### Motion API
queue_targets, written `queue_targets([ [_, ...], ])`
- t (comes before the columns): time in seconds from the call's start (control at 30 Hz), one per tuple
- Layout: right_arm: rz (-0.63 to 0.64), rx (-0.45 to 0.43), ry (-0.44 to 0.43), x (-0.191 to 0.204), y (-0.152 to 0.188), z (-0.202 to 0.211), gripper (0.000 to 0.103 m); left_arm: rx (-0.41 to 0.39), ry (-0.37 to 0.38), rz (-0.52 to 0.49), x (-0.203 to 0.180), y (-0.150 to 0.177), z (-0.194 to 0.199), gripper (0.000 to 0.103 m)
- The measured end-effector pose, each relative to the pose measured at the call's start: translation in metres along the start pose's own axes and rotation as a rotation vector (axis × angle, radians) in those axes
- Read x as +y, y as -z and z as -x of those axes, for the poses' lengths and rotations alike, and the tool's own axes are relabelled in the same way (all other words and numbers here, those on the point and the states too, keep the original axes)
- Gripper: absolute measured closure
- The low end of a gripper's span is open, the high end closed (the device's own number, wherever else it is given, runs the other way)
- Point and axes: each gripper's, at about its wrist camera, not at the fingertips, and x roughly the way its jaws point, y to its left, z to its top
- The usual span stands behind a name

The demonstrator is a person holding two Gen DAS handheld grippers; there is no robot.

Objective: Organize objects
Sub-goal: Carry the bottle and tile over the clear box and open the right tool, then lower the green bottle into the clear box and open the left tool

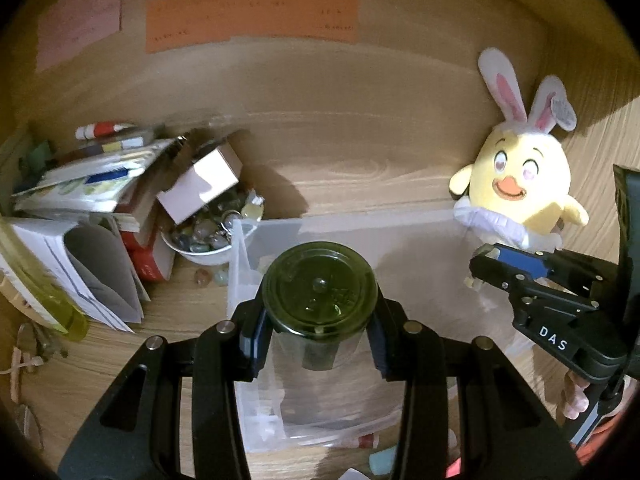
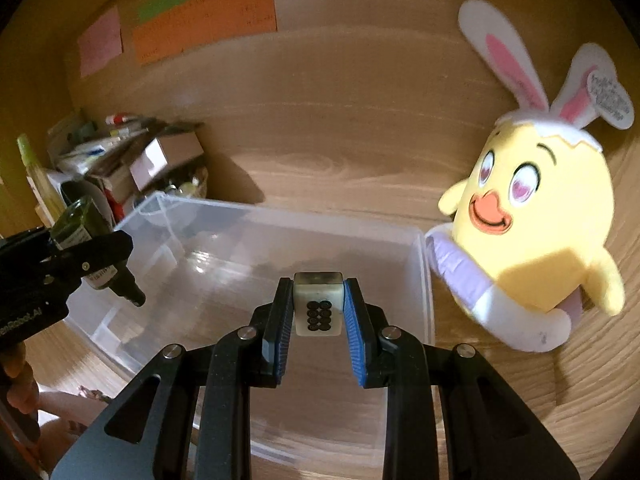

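My left gripper (image 1: pixel 318 324) is shut on a dark green glass bottle (image 1: pixel 320 284), seen bottom-first, held above a clear plastic box (image 1: pixel 240 280). From the right wrist view the same bottle (image 2: pixel 86 232) hangs tilted over the box's left wall, neck pointing down. My right gripper (image 2: pixel 318 308) is shut on a cream mahjong tile (image 2: pixel 319 306) with black circles on its face, over the open clear box (image 2: pixel 420 264). The right gripper (image 1: pixel 486 268) also shows at the right of the left wrist view, its jaws narrow.
A yellow chick plush with bunny ears (image 2: pixel 532 216) leans at the box's right rim. A pile of books and papers (image 1: pixel 80 208), a small cardboard box (image 1: pixel 200 184) and a white bowl of stones (image 1: pixel 204 244) crowd the left corner. Coloured notes (image 1: pixel 248 16) hang on the wooden back wall.
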Motion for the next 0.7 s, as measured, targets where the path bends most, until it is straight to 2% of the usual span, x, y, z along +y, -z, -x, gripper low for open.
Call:
queue_targets([
  [0.5,0.043,0.06,0.014,0.009,0.008,-0.019,0.08,0.05,0.001,-0.038,-0.01,0.004,-0.021,0.061],
  [0.7,0.048,0.07,0.008,0.013,0.009,-0.021,0.08,0.051,0.017,-0.055,-0.014,0.004,-0.022,0.04],
])
